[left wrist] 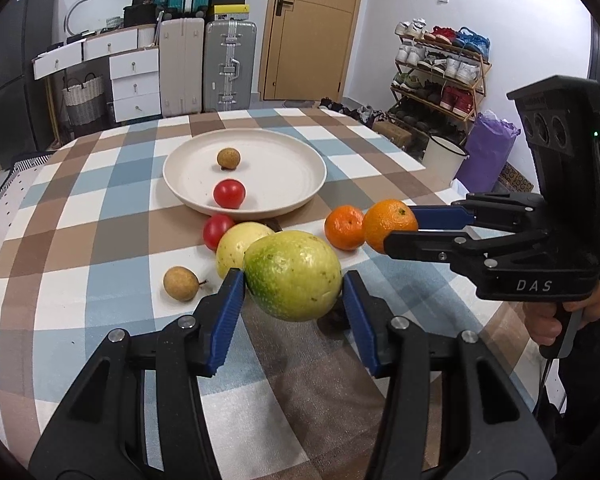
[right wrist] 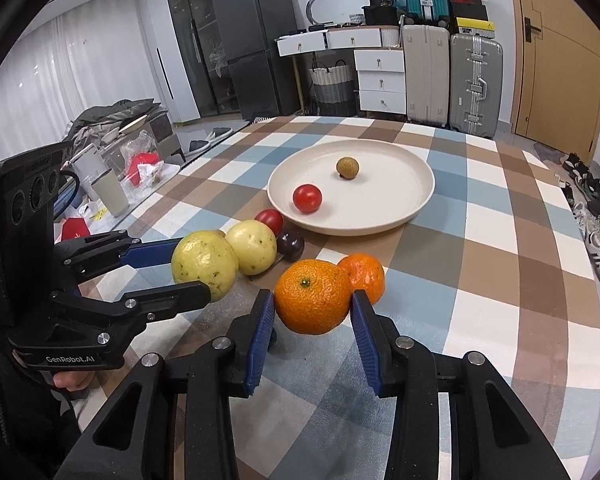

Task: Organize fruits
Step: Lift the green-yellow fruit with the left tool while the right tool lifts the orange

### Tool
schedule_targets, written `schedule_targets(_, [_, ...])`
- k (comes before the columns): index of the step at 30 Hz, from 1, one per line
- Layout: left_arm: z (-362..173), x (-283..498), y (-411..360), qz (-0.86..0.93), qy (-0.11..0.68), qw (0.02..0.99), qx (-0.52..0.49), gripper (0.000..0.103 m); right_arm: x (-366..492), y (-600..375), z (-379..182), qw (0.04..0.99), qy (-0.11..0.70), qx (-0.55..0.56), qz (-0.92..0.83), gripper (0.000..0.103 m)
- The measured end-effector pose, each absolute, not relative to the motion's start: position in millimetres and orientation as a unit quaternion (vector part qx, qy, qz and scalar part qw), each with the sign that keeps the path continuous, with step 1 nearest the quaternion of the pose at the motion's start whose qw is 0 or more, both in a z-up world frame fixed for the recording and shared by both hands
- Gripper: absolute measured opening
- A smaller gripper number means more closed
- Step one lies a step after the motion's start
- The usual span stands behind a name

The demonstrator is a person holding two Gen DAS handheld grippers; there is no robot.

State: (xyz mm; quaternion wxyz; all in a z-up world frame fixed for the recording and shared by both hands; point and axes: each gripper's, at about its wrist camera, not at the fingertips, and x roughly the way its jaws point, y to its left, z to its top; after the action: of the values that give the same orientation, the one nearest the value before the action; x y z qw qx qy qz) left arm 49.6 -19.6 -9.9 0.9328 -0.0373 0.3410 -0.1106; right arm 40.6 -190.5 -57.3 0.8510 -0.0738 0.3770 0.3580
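My left gripper [left wrist: 294, 292] is shut on a green-yellow round fruit [left wrist: 292, 274], held just above the checked tablecloth. My right gripper [right wrist: 312, 312] is shut on an orange [right wrist: 314, 296], also lifted off the cloth. Each gripper shows in the other's view: the right one [left wrist: 400, 228] with its orange [left wrist: 390, 224], the left one [right wrist: 196, 276] with its fruit [right wrist: 204, 264]. Beyond them a cream plate [left wrist: 300, 196] holds a red tomato [left wrist: 229, 194] and a brown longan [left wrist: 228, 159].
On the cloth in front of the plate lie a second tomato [left wrist: 217, 230], a pale yellow fruit [left wrist: 240, 246], a longan [left wrist: 181, 283], a tangerine [left wrist: 344, 227] and a dark purple fruit [right wrist: 290, 245]. Suitcases, drawers and a shoe rack stand past the table's far edge.
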Motion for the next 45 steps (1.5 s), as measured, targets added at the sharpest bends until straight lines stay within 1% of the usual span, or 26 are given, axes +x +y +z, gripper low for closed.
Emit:
schedule_targets(12, [10.9, 39.2, -15.7, -0.101, 0.307, 0.946, -0.041, 0.048, 40.7, -195.6, -47.5, 0.858, 0.363, -0.063, 0.356, 0.04])
schedule_targets(23, [3.9, 39.1, -11.6, -0.097, 0.315, 0.943, -0.044, 0.047, 43.8, -197.2, -49.8, 0.858, 0.367, -0.059, 0.354, 0.04])
schedule_targets(27, [-2.6, 40.6, -15.9, -0.099, 0.333, 0.937, -0.034, 0.047, 43.2, -196.0, -50.8, 0.856, 0.369, -0.062, 0.356, 0.04])
schedule_targets(34, [-32.3, 50.5, -20.3, -0.096, 0.387, 0.916, -0.03, 0.047, 43.2, -193.8, -53.2, 0.854, 0.373, -0.065, 0.357, 0.04])
schedule_targets(40, [-37.4, 61.0, -17.3, -0.105, 0.396, 0.911, -0.041, 0.047, 45.8, -193.6, -56.6, 0.853, 0.378, -0.065, 0.355, 0.04])
schedule_targets(45, [-45.7, 70.3, -19.9, -0.11, 0.408, 0.905, -0.044, 0.049, 47.5, -193.3, -60.0, 0.852, 0.381, -0.066, 0.353, 0.04])
